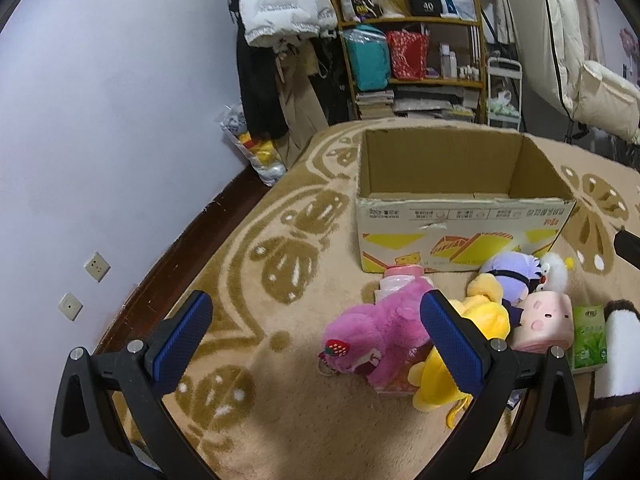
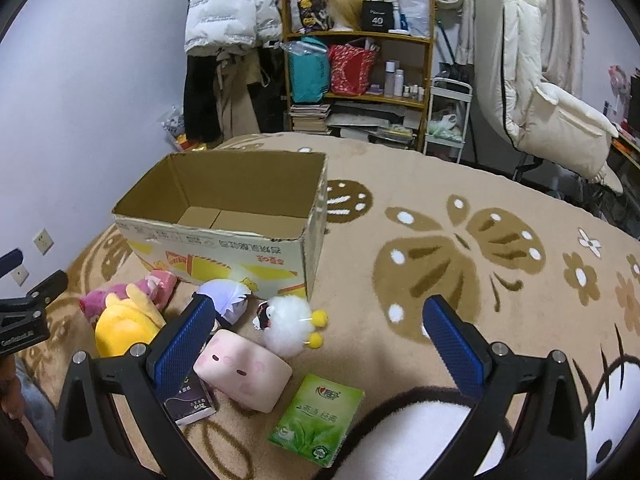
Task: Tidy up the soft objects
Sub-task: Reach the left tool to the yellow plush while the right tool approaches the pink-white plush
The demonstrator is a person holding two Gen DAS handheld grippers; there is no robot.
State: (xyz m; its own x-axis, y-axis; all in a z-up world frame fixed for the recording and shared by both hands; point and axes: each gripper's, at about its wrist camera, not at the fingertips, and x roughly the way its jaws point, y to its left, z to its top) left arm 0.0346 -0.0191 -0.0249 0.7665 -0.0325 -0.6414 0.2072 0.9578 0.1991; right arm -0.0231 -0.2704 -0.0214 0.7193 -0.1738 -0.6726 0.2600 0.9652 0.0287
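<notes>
An open cardboard box (image 1: 460, 236) (image 2: 224, 248) stands empty on the tan blanket. Soft toys lie in front of it: a pink plush bear (image 1: 376, 332) (image 2: 116, 296), a yellow plush (image 1: 480, 320) (image 2: 124, 328), a purple plush (image 1: 512, 268) (image 2: 228, 296), a white fluffy sheep (image 1: 554, 272) (image 2: 288, 324) and a pink pillow toy (image 1: 540, 320) (image 2: 244, 372). A green tissue pack (image 1: 588, 336) (image 2: 316, 420) and a dark tissue pack (image 2: 192, 404) lie nearby. My left gripper (image 1: 316, 328) is open and empty just left of the pink bear. My right gripper (image 2: 320, 332) is open and empty above the sheep and green pack.
The blanket (image 2: 460, 240) with brown butterfly patterns covers a bed against a lilac wall (image 1: 100, 120). A wooden shelf (image 1: 412, 52) (image 2: 360, 60) with bags and books stands behind. Hanging coats (image 2: 224, 8) and a white padded chair (image 2: 560, 112) are at the back.
</notes>
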